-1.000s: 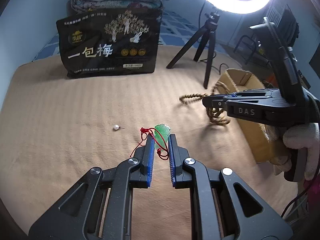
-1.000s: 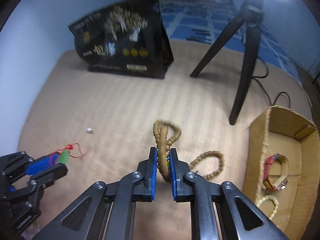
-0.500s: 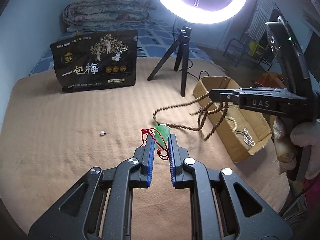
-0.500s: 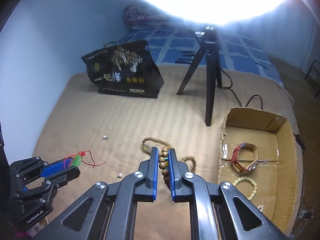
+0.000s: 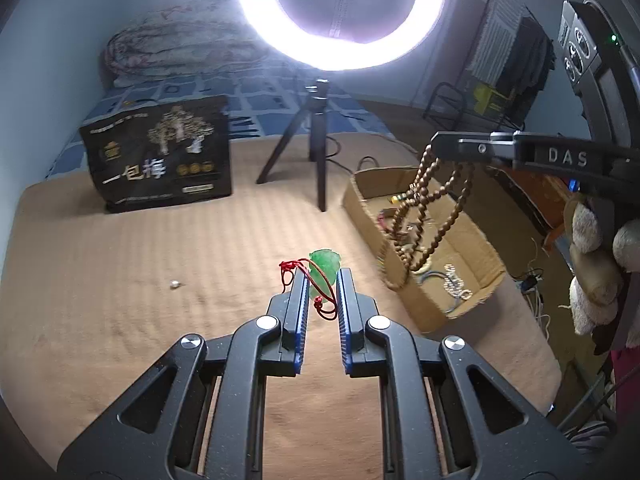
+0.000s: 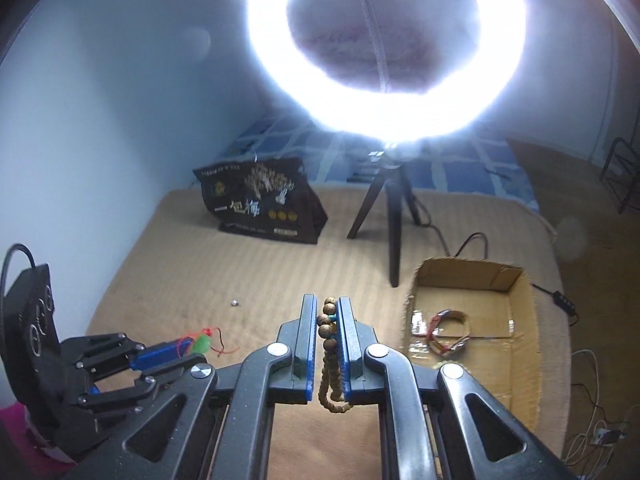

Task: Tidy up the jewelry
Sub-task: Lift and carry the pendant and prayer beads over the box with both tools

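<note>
Left gripper point(image 5: 323, 276), frame centre, jaws nipped on green pendant point(image 5: 324, 265) above bare tan blanket point(image 5: 120, 280). Right gripper point(image 6: 325, 312) clamped on wooden bead string point(image 5: 428, 208), loops dangling over cardboard box point(image 5: 430, 312) near right blanket edge. Blanket lower left lies open.

The left claw point(image 5: 323, 276) grips a green jade pendant on red cord point(image 5: 325, 264); the right claw point(image 5: 436, 147) dangles brown wooden beads point(image 5: 424, 208) over a cardboard box point(image 5: 436, 312).
</note>
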`<state>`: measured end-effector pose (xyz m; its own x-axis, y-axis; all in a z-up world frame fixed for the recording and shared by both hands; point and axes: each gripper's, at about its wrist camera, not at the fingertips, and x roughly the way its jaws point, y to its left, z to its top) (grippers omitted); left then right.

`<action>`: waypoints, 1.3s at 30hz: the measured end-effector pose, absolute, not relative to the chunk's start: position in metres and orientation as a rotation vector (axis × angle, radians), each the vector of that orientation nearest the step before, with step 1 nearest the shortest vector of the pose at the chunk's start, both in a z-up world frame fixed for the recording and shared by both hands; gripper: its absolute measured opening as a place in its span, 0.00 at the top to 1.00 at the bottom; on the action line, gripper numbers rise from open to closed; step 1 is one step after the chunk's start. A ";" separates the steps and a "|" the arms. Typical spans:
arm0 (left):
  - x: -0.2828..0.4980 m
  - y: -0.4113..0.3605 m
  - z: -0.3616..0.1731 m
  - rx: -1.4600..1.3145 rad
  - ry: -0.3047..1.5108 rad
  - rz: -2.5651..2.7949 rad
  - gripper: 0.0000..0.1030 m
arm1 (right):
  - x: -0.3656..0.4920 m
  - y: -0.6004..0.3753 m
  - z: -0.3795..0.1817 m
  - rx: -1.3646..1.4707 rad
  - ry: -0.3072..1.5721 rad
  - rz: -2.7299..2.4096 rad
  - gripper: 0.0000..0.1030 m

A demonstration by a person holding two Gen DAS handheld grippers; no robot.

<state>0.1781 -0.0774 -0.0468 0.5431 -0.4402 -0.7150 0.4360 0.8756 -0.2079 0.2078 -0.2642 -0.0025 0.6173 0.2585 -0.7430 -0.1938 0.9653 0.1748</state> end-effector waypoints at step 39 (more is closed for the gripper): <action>0.182 -0.235 -0.094 0.025 0.909 -0.689 0.89 | 0.208 -0.411 -0.035 0.106 0.891 0.024 0.93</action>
